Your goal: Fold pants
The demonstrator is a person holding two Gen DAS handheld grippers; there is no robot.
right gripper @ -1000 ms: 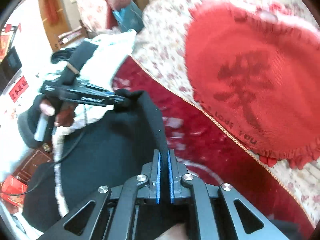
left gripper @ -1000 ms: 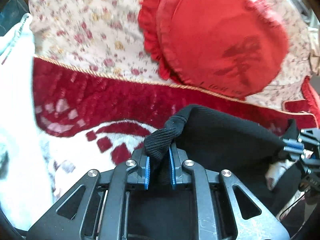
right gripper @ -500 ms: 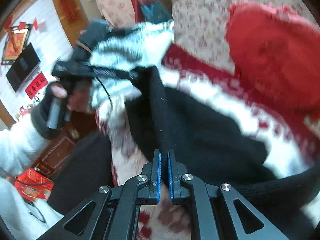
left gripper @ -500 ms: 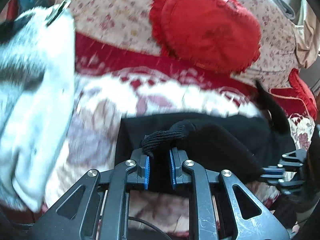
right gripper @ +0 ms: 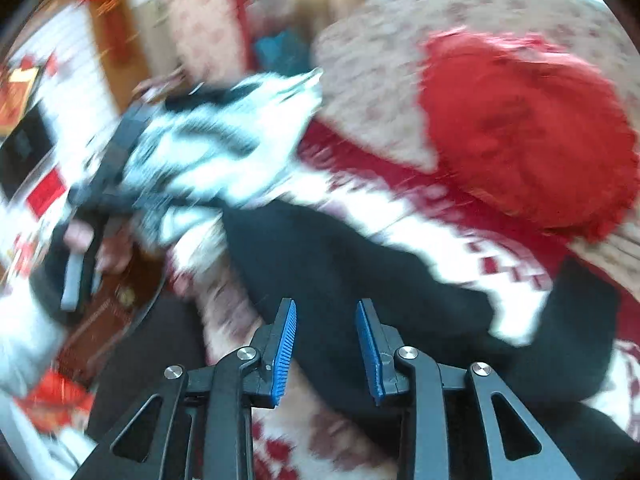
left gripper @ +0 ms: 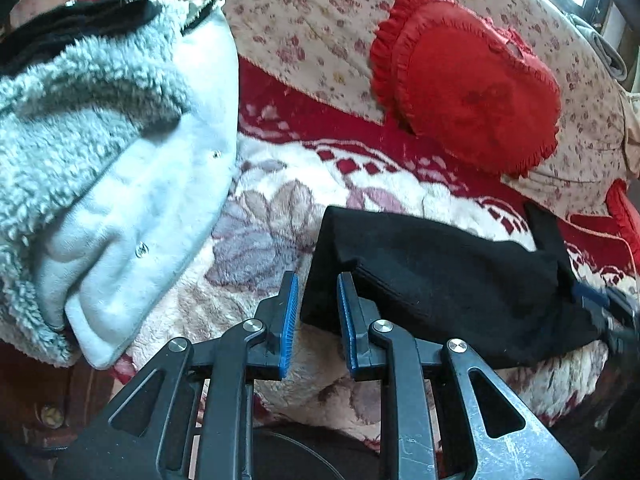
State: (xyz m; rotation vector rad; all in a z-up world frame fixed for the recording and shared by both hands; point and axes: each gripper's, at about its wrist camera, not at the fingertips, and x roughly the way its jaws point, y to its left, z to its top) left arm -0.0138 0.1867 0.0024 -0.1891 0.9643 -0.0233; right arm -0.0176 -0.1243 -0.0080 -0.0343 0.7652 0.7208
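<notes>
The black pants (left gripper: 440, 272) lie folded in a flat band on the fleece blanket of the sofa. My left gripper (left gripper: 318, 300) is open, its blue pads just at the near left corner of the pants and gripping nothing. In the blurred right wrist view the pants (right gripper: 340, 264) lie ahead of my right gripper (right gripper: 326, 336), which is open and empty above the near edge. The right gripper also shows in the left wrist view (left gripper: 608, 308) at the pants' right end. One pant part sticks up at the far right (left gripper: 544, 232).
A white fleece-lined jacket (left gripper: 120, 168) lies piled at the left, close to the pants. A red heart cushion (left gripper: 468, 84) leans on the floral sofa back (left gripper: 320, 28). The red and white blanket (left gripper: 280, 184) covers the seat. The sofa's front edge runs just below the grippers.
Both grippers carried the pants' edge back toward the sofa front, laid it down on the rest of the pants, and opened. The pants now lie free on the blanket.
</notes>
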